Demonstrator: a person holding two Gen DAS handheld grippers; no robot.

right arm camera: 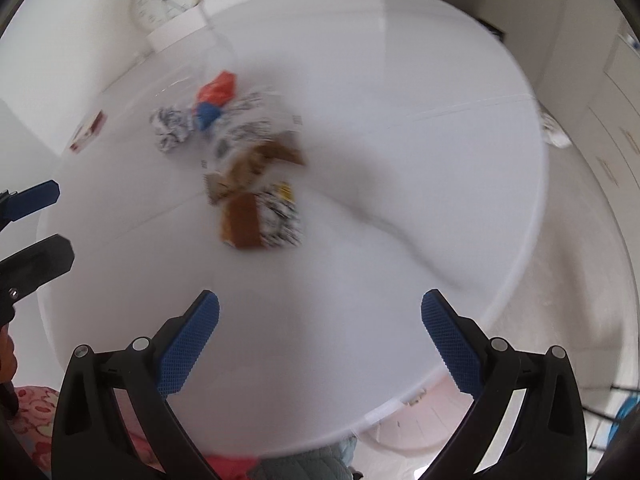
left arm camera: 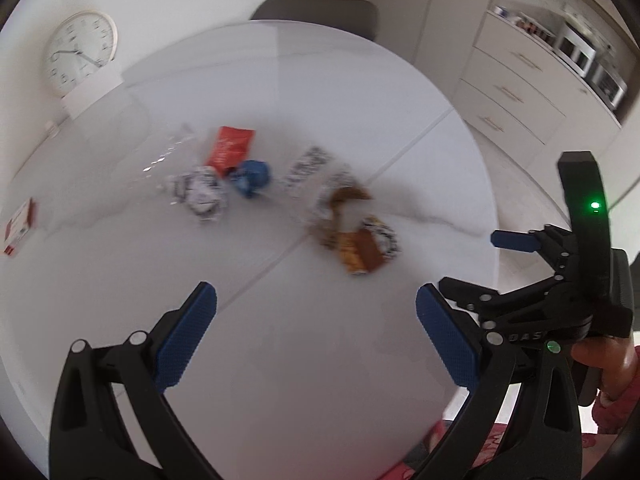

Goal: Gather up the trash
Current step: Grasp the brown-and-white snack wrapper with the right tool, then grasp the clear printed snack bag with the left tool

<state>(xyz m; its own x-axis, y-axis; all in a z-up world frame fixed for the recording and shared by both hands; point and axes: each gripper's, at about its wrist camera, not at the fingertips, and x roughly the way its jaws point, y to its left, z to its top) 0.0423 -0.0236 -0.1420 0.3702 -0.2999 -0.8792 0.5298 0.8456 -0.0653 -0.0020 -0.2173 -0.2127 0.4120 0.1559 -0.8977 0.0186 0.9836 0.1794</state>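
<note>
Trash lies scattered on a round white table (left arm camera: pixel 304 360): a red wrapper (left arm camera: pixel 230 147), a blue crumpled ball (left arm camera: pixel 252 177), a crumpled black-and-white paper (left arm camera: pixel 198 194), a clear printed wrapper (left arm camera: pixel 304 172) and a brown snack wrapper (left arm camera: pixel 356 246). My left gripper (left arm camera: pixel 316 300) is open and empty above the table's near part. My right gripper (right arm camera: pixel 320 308) is open and empty, with the brown wrapper (right arm camera: pixel 244 220) ahead of it; it also shows in the left wrist view (left arm camera: pixel 472 260). The red wrapper (right arm camera: pixel 216 88) and blue ball (right arm camera: pixel 206 114) lie farther back.
A wall clock (left arm camera: pixel 80 52) stands at the table's far left by a white box (left arm camera: pixel 94 90). A small red-and-white box (left arm camera: pixel 20 226) lies at the left edge. A grey chair (left arm camera: pixel 316 14) stands behind the table; white drawers (left arm camera: pixel 516 96) are on the right.
</note>
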